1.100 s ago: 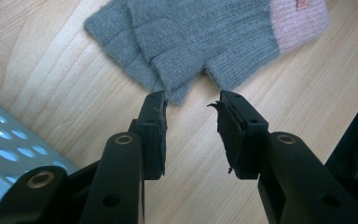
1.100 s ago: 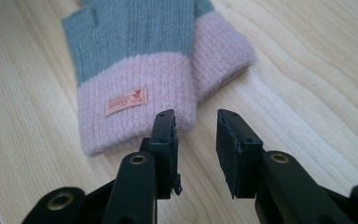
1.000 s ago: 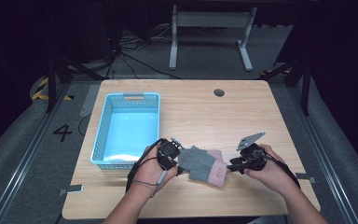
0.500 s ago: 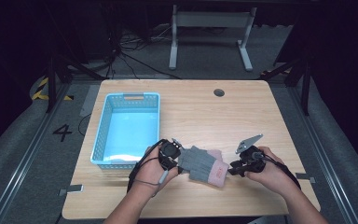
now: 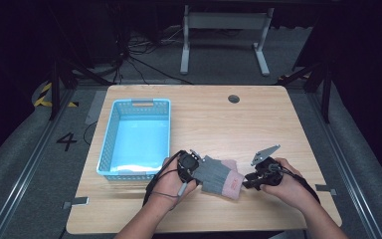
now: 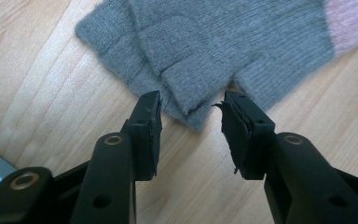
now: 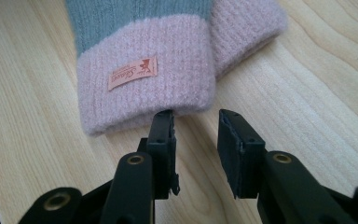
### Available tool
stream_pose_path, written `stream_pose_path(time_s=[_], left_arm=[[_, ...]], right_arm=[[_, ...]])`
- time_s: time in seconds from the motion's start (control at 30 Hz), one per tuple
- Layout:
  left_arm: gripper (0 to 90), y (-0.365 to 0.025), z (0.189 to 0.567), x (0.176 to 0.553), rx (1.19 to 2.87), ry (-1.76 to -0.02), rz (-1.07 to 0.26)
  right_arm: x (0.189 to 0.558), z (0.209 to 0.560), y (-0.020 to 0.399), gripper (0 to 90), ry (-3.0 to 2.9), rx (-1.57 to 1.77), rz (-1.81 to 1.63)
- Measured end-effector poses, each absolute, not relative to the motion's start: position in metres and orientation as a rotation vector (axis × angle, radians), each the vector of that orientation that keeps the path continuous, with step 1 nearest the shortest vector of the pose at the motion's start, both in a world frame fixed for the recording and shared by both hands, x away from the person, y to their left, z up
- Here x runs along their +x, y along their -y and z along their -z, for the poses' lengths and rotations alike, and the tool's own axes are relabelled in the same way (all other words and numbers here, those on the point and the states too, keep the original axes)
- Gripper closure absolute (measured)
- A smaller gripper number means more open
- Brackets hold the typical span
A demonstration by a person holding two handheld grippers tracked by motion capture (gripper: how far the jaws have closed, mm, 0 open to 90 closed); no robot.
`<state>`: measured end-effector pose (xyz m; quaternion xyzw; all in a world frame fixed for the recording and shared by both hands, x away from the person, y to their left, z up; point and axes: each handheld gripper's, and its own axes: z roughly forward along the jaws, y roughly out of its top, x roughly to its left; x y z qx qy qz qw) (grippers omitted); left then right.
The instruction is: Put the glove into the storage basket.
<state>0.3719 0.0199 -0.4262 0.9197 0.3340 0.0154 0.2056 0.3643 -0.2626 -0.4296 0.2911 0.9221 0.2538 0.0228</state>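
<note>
**Gloves flat on table, grippers at both ends**

Grey/pink gloves laid near table front edge, right of blue basket. L gripper jaws just opened, apart around grey fingertip, not clamped. R gripper jaws apart, nothing between, just beside pink cuff.

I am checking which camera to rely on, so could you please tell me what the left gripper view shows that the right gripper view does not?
The left gripper view shows the grey fingertip end of the gloves between its gripper's parted pads. The right gripper view shows the pink cuffs and an orange label, with its gripper open just short of them. Both show the wooden table.
</note>
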Motion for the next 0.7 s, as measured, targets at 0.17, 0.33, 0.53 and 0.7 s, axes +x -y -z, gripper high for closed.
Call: stream_pose_path(time_s=[0.17,0.33,0.53,0.7], left_arm=[[56.2,-0.018,0.430,0.374,2.569,-0.948,-0.033],[55.5,-0.016,0.434,0.376,2.572,-0.937,0.001],[55.1,-0.015,0.434,0.376,2.576,-0.920,0.007],[56.3,-0.019,0.437,0.380,2.571,-0.921,0.039]], right_arm=[[0.363,0.430,0.261,66.9,-2.853,0.894,-0.789],[0.363,0.431,0.259,67.0,-2.852,0.890,-0.793],[0.361,0.434,0.254,67.6,-2.862,0.871,-0.786],[0.360,0.434,0.251,67.8,-2.860,0.864,-0.780]])
